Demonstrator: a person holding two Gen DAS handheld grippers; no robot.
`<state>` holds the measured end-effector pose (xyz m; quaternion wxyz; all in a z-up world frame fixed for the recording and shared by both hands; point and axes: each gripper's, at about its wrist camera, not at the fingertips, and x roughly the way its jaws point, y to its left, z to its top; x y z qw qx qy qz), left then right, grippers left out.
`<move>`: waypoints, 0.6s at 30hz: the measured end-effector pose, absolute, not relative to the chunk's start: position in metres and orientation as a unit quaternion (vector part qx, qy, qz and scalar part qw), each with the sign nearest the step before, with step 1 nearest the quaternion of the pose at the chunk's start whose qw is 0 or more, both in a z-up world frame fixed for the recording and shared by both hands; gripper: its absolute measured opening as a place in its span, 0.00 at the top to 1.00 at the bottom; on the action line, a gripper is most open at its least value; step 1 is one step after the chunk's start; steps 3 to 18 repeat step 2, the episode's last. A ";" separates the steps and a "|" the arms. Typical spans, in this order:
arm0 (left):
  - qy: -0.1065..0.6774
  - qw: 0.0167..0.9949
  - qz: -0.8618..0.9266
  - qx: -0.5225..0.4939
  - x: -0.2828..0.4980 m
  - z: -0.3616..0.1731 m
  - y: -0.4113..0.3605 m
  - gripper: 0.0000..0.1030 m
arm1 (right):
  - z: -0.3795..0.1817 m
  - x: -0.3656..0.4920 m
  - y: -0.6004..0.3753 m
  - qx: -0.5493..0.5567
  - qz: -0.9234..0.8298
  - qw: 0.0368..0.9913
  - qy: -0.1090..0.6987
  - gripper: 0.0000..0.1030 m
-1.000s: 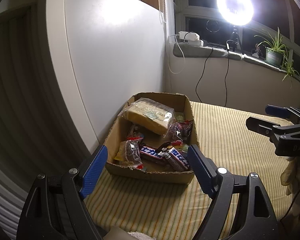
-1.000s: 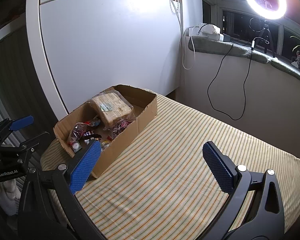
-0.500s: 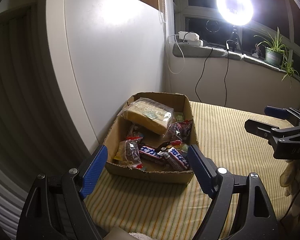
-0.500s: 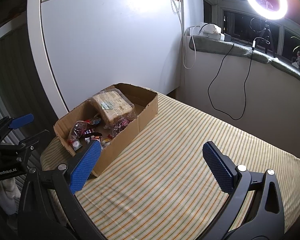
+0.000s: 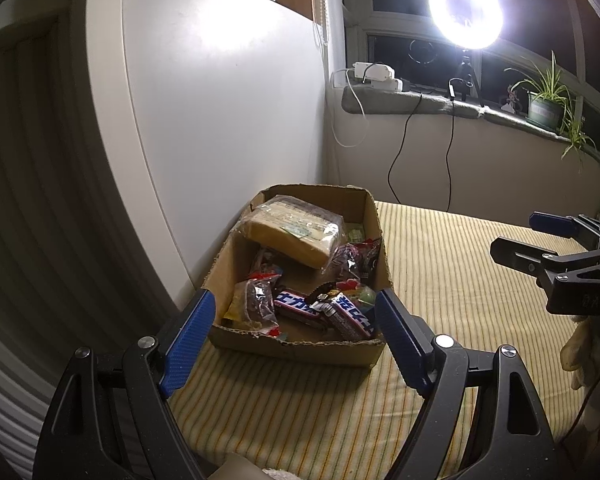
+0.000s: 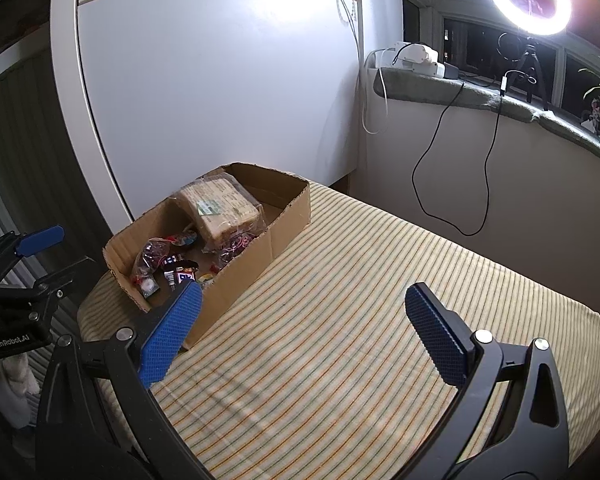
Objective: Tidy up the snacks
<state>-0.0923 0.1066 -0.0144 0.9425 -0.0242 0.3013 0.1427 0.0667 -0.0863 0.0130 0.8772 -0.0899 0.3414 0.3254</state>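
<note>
Snacks all inside cardboard box (image 5: 300,344), box at cloth's corner beside white cabinet (image 5: 220,120); wrapped bread loaf (image 5: 296,230) propped at box's far end, chocolate bars (image 5: 324,310) and small packets at near end; striped cloth (image 6: 360,300) right of box bare; almost nothing changed over last second, right gripper (image 6: 312,332) drifted slightly; left gripper (image 5: 296,332) before box, both spread wide, holding nothing; scene fits sorting done or snacks awaiting removal.

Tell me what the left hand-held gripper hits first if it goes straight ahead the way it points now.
Probably the near wall of the cardboard box: the left hand-held gripper is open, its fingers flanking that end. If it rides higher than the rim, it would meet the candy bars inside; depth is unclear.
</note>
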 end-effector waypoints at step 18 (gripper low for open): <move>0.303 0.942 0.142 -0.026 -0.092 -0.015 0.106 0.20 | 0.012 0.068 -0.088 -0.090 0.323 0.878 0.341 0.00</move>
